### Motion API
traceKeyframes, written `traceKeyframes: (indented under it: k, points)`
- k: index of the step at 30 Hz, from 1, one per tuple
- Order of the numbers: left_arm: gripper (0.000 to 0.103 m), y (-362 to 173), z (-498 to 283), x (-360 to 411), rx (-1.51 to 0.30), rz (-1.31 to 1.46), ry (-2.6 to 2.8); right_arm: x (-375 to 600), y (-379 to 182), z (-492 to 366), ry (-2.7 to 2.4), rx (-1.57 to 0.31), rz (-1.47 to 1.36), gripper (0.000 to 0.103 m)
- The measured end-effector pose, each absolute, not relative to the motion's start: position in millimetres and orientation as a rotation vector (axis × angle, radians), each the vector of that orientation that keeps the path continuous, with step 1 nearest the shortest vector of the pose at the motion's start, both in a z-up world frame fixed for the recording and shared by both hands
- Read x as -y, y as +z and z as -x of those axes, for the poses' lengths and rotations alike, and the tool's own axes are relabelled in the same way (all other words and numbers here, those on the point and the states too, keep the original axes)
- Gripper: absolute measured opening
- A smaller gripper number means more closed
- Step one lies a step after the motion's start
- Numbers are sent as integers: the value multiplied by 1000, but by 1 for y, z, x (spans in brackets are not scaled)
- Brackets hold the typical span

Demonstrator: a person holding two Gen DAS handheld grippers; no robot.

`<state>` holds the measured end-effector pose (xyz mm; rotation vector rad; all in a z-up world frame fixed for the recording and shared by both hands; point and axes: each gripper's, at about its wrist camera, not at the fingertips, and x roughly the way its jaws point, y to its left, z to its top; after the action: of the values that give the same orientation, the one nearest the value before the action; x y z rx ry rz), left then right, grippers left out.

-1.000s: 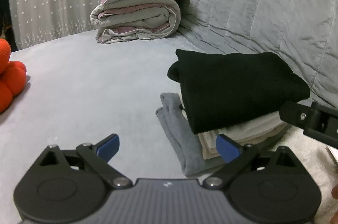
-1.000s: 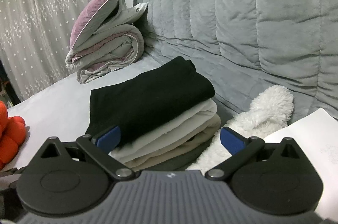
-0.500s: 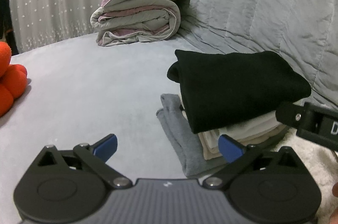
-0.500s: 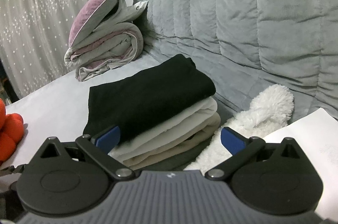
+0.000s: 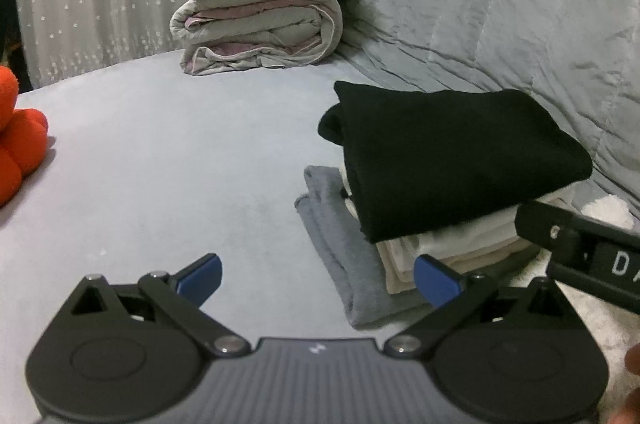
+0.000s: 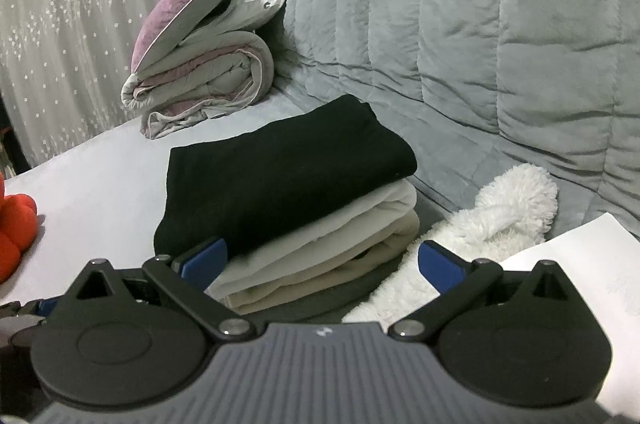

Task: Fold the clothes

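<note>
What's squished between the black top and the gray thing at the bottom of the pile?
Folded cream and white clothes lie between the black top and the gray garment. The left wrist view shows all three layers.

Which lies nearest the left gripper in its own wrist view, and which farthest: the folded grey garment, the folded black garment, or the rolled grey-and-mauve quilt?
1. Folded grey garment: bottom of the stack, just ahead of the left gripper, toward its right finger.
2. Folded black garment: top of the stack, farther back and right.
3. Rolled grey-and-mauve quilt: far end of the bed, ahead.
</note>
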<state>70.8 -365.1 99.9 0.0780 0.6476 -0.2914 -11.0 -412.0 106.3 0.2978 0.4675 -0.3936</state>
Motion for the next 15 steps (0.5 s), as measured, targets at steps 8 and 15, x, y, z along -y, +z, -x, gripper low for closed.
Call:
traceKeyframes:
  k: [8, 15]
  points:
    - [102, 99, -70, 365, -641, -75, -285, 410, 107, 11, -394, -473, -286, 103]
    - [102, 98, -70, 364, -641, -76, -284, 409, 106, 11, -389, -471, -283, 103]
